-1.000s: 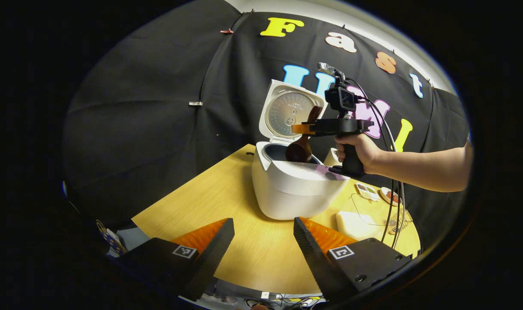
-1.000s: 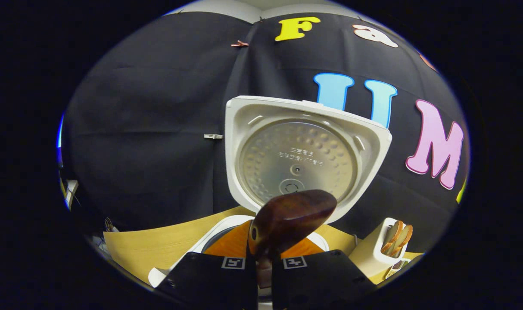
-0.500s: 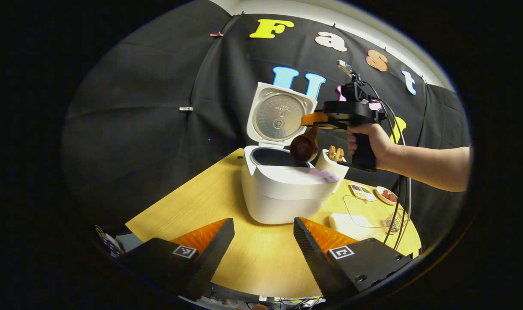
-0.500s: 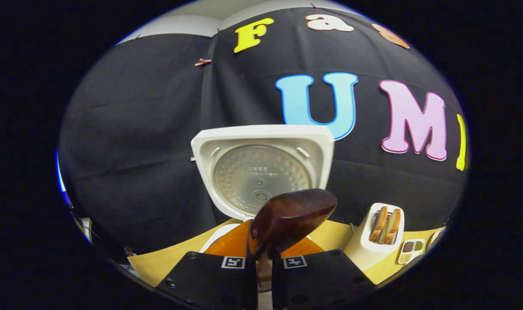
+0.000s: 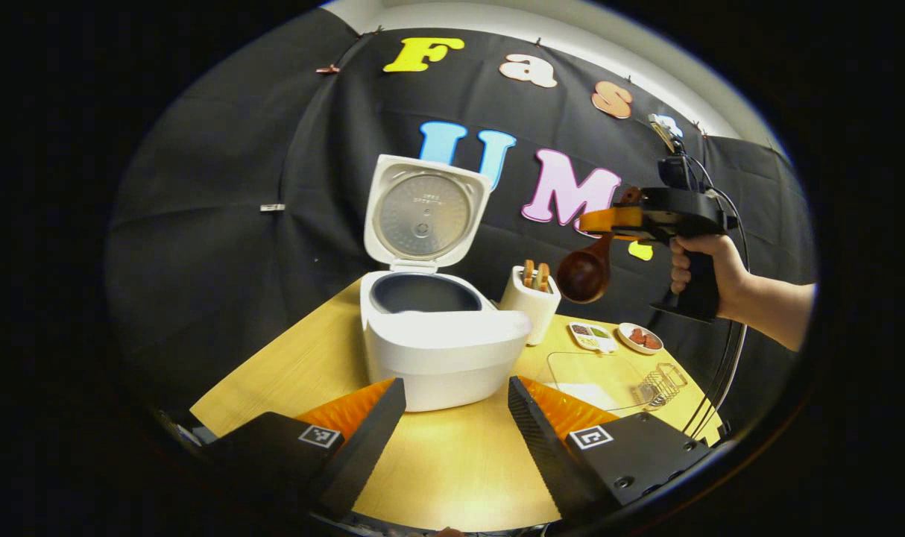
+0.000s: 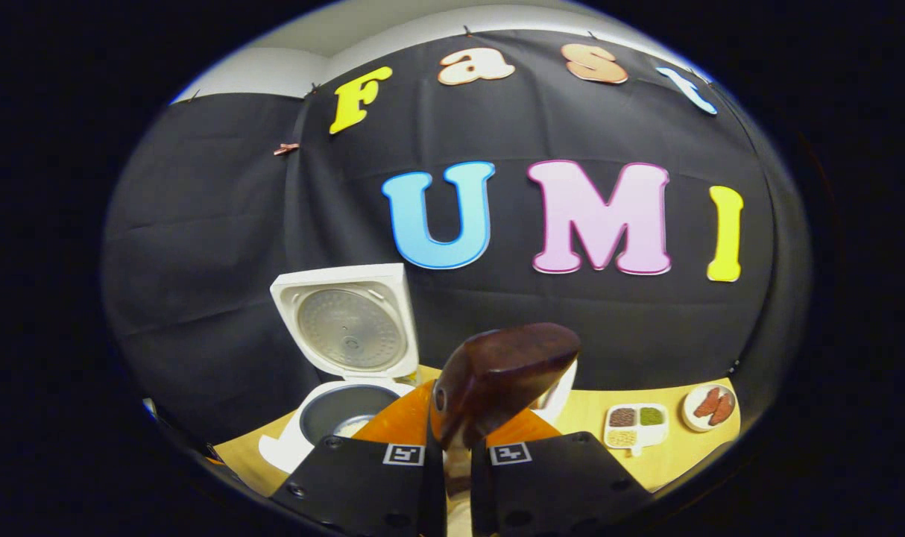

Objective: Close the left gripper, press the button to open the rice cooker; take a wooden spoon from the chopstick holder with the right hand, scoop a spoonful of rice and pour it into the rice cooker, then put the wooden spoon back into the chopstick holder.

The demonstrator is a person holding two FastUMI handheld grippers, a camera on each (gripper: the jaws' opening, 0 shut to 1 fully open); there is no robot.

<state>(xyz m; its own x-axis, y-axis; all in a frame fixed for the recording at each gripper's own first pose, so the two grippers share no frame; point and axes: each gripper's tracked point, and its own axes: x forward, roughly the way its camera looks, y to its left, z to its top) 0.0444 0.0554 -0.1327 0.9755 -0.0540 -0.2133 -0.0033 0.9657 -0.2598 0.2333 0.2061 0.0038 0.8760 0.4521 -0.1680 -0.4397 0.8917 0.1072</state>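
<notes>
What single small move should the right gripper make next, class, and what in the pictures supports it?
Probably lower the wooden spoon toward the chopstick holder: the right gripper holds it just above and beside the holder, away from the open rice cooker.

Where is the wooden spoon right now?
The wooden spoon is in the air, clamped in the right gripper, bowl hanging down just right of the white chopstick holder and beyond the open rice cooker.
</notes>
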